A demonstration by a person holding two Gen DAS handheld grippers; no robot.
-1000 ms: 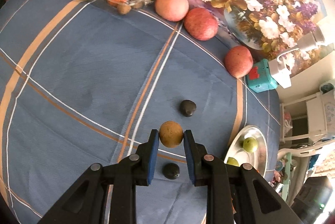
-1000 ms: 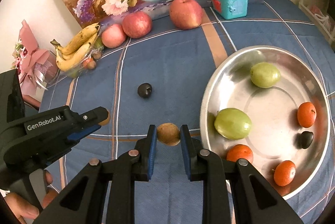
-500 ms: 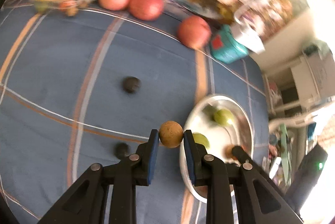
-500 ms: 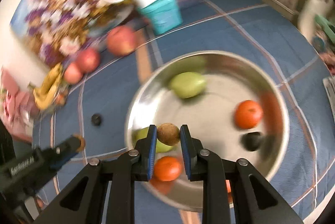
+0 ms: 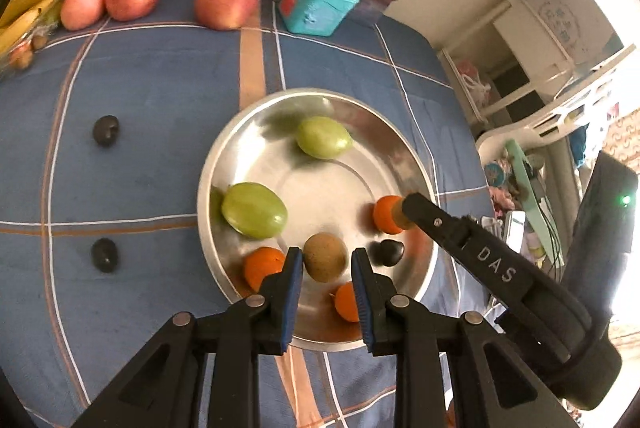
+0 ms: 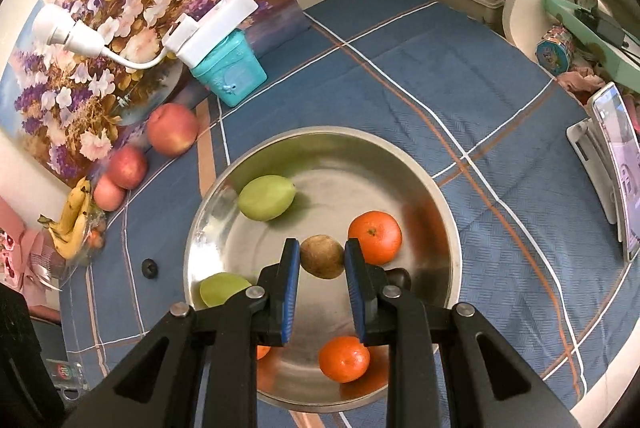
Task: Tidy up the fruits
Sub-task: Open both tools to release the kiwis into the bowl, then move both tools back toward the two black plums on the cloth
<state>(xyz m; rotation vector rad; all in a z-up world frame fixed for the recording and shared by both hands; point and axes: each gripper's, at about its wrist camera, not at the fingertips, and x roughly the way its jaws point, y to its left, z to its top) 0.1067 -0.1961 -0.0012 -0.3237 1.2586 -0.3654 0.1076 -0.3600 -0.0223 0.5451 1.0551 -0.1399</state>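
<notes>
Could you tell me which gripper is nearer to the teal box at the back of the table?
Neither clearly. The left gripper and right gripper both hang over the metal bowl, well short of the teal box.

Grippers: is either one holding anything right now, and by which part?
Each holds a small round brown fruit across its middle: left gripper its brown fruit, right gripper another, above the metal bowl.

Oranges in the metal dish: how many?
3 oranges: one on the right by the right claw, one left of the left claw, one behind its right finger. Claws may hide more.
</notes>
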